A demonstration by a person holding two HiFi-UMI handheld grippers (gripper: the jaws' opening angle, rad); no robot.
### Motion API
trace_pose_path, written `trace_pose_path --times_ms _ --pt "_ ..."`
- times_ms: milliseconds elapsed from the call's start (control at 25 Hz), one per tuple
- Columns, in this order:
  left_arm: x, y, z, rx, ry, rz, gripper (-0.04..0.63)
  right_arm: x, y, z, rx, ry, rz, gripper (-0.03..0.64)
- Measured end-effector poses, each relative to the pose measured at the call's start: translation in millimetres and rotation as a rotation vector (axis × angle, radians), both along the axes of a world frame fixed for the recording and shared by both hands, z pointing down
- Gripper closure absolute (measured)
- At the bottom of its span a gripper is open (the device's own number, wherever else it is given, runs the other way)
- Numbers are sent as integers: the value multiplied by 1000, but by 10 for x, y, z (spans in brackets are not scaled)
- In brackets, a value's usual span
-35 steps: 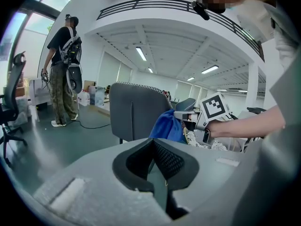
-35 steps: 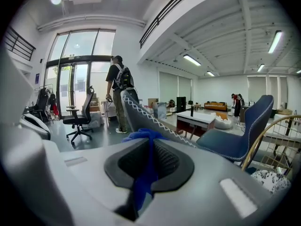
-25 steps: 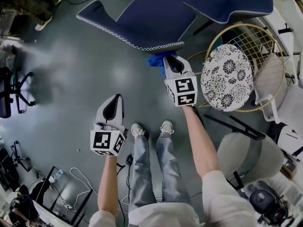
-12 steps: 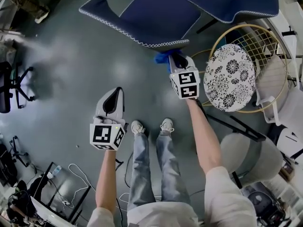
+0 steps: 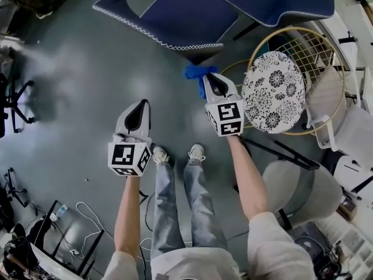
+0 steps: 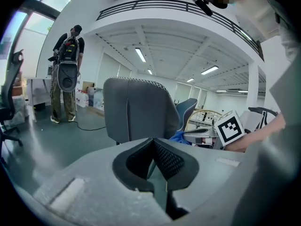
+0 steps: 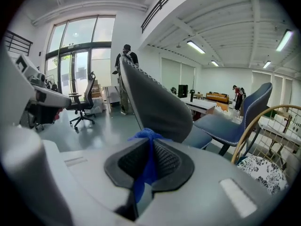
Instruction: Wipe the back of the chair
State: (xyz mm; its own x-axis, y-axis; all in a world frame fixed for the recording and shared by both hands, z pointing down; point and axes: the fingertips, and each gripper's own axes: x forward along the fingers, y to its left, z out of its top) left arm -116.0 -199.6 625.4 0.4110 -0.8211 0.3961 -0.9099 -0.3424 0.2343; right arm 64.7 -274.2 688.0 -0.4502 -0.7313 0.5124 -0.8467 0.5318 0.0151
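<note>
The dark blue chair point(image 5: 175, 16) with white stitched edging stands ahead of me, its back point(image 7: 155, 102) turned toward my grippers. My right gripper point(image 5: 211, 81) is shut on a blue cloth point(image 5: 196, 72), which bunches out past the fingertips just below the back's near edge. I cannot tell whether the cloth touches the back. In the right gripper view the blue cloth point(image 7: 148, 142) runs between the shut jaws. My left gripper point(image 5: 139, 114) is lower left, away from the chair, shut on nothing. The left gripper view shows the chair back point(image 6: 138, 109) beyond its jaws.
A second blue chair point(image 5: 274, 2) stands behind. A gold wire chair point(image 5: 326, 51) with a floral cushion point(image 5: 273, 92) is close to the right. A grey seat point(image 5: 303, 191) is lower right. An office chair point(image 5: 9, 98) and cables point(image 5: 87, 220) lie left. A person point(image 6: 66, 79) stands far off.
The right gripper with the cloth shifted right along the chair back's edge, then back left. The left gripper has barely moved.
</note>
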Motion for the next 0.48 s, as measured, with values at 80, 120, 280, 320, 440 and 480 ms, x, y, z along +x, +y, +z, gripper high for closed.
trace_pose_path --times_ms 80,120,280,320,440,480 --pt "73 11 -3 7 7 4 597 57 113 -57 12 1 1 591" --pt "106 16 -6 10 8 8 597 80 153 -88 19 1 3 591" --pt "185 68 -51 16 9 19 597 76 229 -296 60 -5 0 591" --pt "193 81 -68 17 8 21 597 52 222 -375 77 -6 -6 591" --pt "207 109 -112 24 5 23 597 -60 164 -683 140 -18 -27 591" --pt "205 112 -126 27 3 25 597 -111 137 -803 162 -28 -37 591"
